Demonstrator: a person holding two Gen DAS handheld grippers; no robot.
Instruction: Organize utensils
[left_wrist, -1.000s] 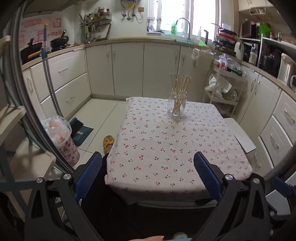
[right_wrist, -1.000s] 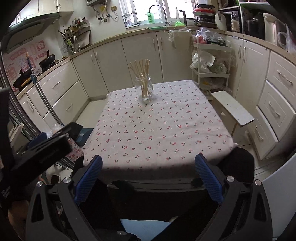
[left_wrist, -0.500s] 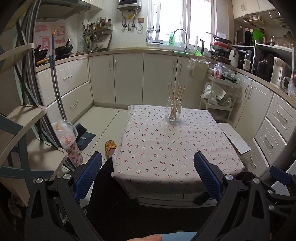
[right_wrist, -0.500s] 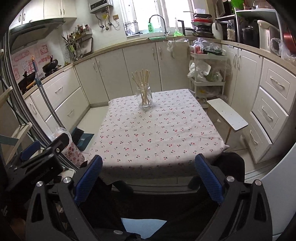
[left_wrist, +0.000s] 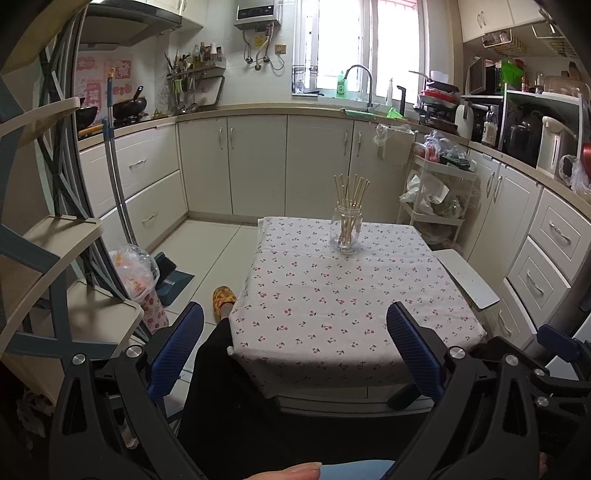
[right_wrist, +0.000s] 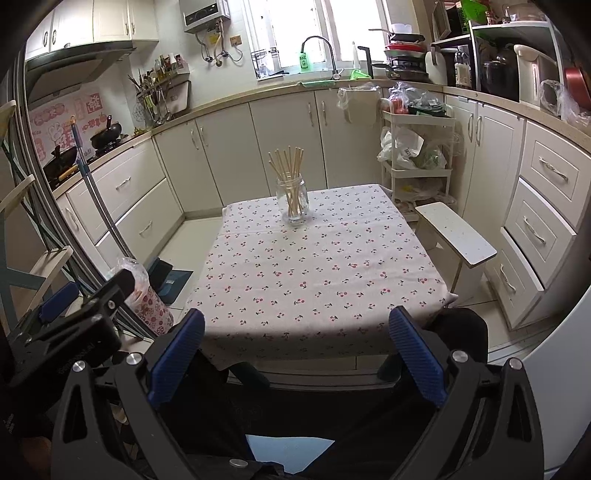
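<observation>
At the far end of the cherry-print cloth worktop (left_wrist: 332, 295), pale wooden chopsticks (right_wrist: 290, 177) stand gathered in the clear glass jar (right_wrist: 293, 203); nothing lies loose, so I judge the tidying done; my left hand-held gripper (left_wrist: 295, 354) and right hand-held gripper (right_wrist: 295, 354) hang spread and empty, well short of it

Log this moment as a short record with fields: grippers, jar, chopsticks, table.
left gripper: open, empty, held back from the table's near edge
right gripper: open, empty, also short of the near edge
glass jar: upright at the far end of the table
chopsticks: standing bundled in the jar, tops fanned out
table: cherry-print cloth, only the jar on it
</observation>
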